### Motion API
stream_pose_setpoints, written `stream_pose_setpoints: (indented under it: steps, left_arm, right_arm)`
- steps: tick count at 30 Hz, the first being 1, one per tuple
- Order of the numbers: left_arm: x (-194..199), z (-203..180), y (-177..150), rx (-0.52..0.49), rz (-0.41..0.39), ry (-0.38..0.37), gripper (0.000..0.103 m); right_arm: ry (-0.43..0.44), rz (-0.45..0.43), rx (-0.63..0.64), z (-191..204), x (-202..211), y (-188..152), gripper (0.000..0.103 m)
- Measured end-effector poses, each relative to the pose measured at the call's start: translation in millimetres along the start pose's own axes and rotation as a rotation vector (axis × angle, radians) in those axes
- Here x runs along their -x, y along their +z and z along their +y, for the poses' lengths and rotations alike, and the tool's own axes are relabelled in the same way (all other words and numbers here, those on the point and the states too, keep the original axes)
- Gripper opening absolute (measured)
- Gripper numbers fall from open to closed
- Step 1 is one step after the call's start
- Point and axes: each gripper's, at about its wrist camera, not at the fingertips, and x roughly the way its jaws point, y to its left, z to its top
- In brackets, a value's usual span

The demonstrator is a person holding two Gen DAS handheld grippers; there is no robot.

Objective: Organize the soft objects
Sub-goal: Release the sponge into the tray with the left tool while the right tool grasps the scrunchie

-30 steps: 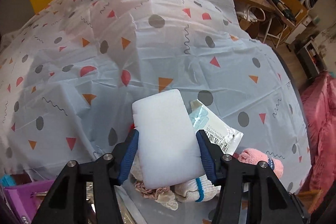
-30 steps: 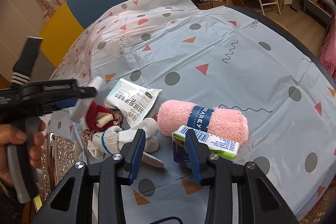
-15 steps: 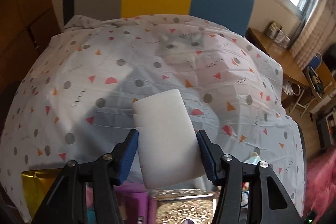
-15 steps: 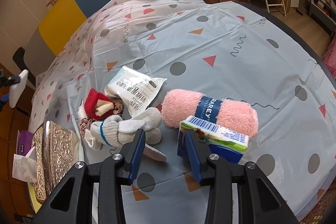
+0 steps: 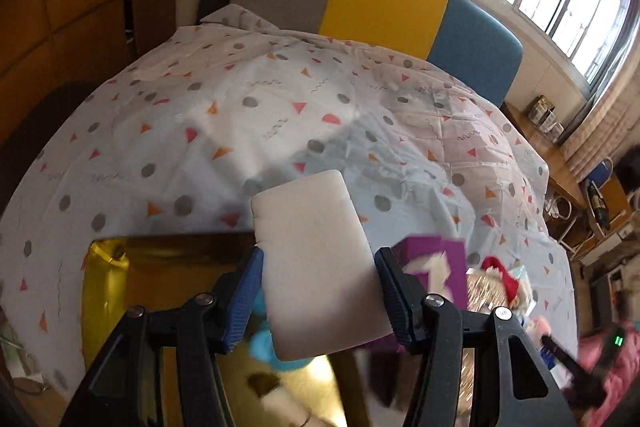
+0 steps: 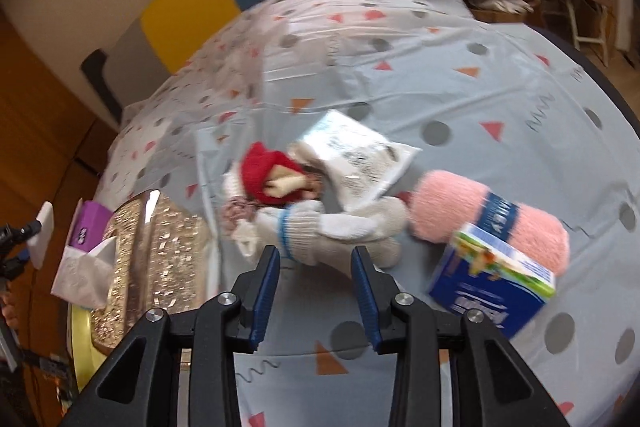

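Left hand-held gripper (image 5: 320,301) grips white sponge (image 5: 316,263) over gold box (image 5: 160,275); next: release inside. Right hand-held gripper (image 6: 316,291) wide, empty, above gloves (image 6: 340,227).

My left black plastic two-finger gripper (image 5: 320,291) has angular arms with triangular cut-outs, silver round screw heads at the joints and ribbed blue rubber pads (image 5: 246,301) lining each finger. My right black plastic two-finger gripper (image 6: 316,291) is built alike: the same silver screws at eleven and one o'clock, the same blue pads (image 6: 266,293).
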Motion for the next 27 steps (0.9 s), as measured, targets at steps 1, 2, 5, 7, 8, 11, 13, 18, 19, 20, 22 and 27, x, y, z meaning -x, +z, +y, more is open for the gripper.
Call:
stream_pose_setpoints:
  steps: [1, 2, 5, 7, 8, 11, 13, 18, 19, 20, 22, 27]
  left_arm:
    - [4, 6, -8, -0.003, -0.003, -0.002, 0.058]
    - [7, 14, -17, -0.002, 0.002, -0.008, 0.058]
    - [14, 41, -41, 0.050, 0.025, -0.043, 0.058]
    - [21, 54, -53, 0.069, 0.023, -0.039, 0.058]
    - [25, 60, -60, 0.072, 0.016, -0.027, 0.058]
    - [36, 76, -79, 0.081, 0.005, -0.007, 0.059]
    - [40, 88, -91, 0.104, 0.015, -0.013, 0.059]
    - [40, 116, -118, 0.172, 0.036, 0.014, 0.059]
    - [36, 120, -121, 0.183, 0.045, 0.015, 0.059]
    - [30, 124, -124, 0.197, 0.061, 0.017, 0.059]
    - [21, 127, -123, 0.211, 0.076, 0.022, 0.059]
    - [-6, 120, -103, 0.206, 0.080, 0.014, 0.060]
  right_arm:
    - [0.002, 0.005, 0.028, 8, -3, 2, 0.034]
    - [0.005, 0.011, 0.061, 16, -6, 4, 0.034]
    - [0.002, 0.045, 0.160, 43, -22, 12, 0.034]
    - [-0.019, 0.071, 0.218, 58, -37, 18, 0.034]
    - [-0.022, 0.085, 0.240, 64, -45, 21, 0.034]
    - [-0.044, 0.129, 0.293, 80, -70, 29, 0.034]
    - [-0.034, 0.179, 0.299, 85, -89, 31, 0.034]
    - [-0.087, 0.258, 0.293, 82, -124, 24, 0.030]
    - [-0.090, 0.252, 0.297, 83, -123, 23, 0.029]
    - [-0.093, 0.250, 0.302, 83, -123, 22, 0.029]
    - [-0.087, 0.261, 0.299, 81, -124, 19, 0.029]
    - [-0.082, 0.282, 0.284, 78, -126, 18, 0.029]
